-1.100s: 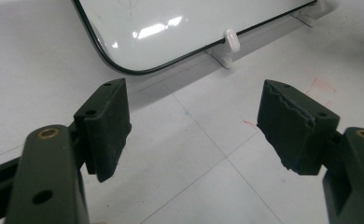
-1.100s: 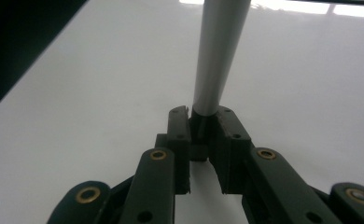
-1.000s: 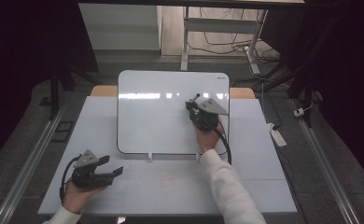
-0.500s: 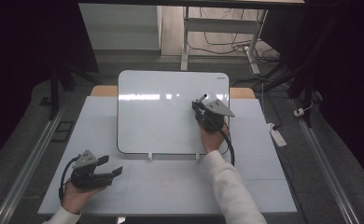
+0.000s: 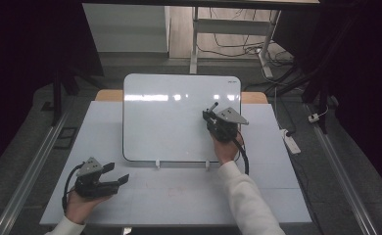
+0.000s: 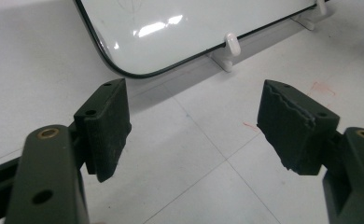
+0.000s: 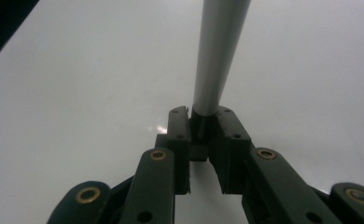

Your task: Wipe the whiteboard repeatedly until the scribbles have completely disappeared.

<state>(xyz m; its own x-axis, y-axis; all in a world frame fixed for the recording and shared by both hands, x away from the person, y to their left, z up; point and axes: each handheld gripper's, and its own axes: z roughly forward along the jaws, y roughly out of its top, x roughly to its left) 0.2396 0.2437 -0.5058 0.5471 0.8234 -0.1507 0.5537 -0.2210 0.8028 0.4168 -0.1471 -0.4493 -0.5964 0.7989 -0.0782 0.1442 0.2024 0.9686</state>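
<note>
Right tongs (image 5: 213, 110) are clamped tight on a grey marker pen (image 7: 216, 56), jaws pinching its lower end, with the barrel sticking up and away from them over the whiteboard (image 5: 179, 117). Compared with a second ago, that hand has slid a little toward the board's right edge; the pen is over the right part of the board, near the upper corner. I can't make out any fresh ink on the glossy white face, so my guess is it's lining up a stroke or only just starting one.

Left tongs (image 5: 113, 172) are spread wide with nothing between the pads (image 6: 106, 126), parked on the bench (image 5: 179, 196) near the front left corner, same spot as before. Looks like they're just waiting.

The board leans on small white feet (image 6: 231, 44). The bench is pale grey with a few faint red marks on it. Past it: dark floor, cables, a power strip (image 5: 291, 142) off to the right, and a table leg further back.
</note>
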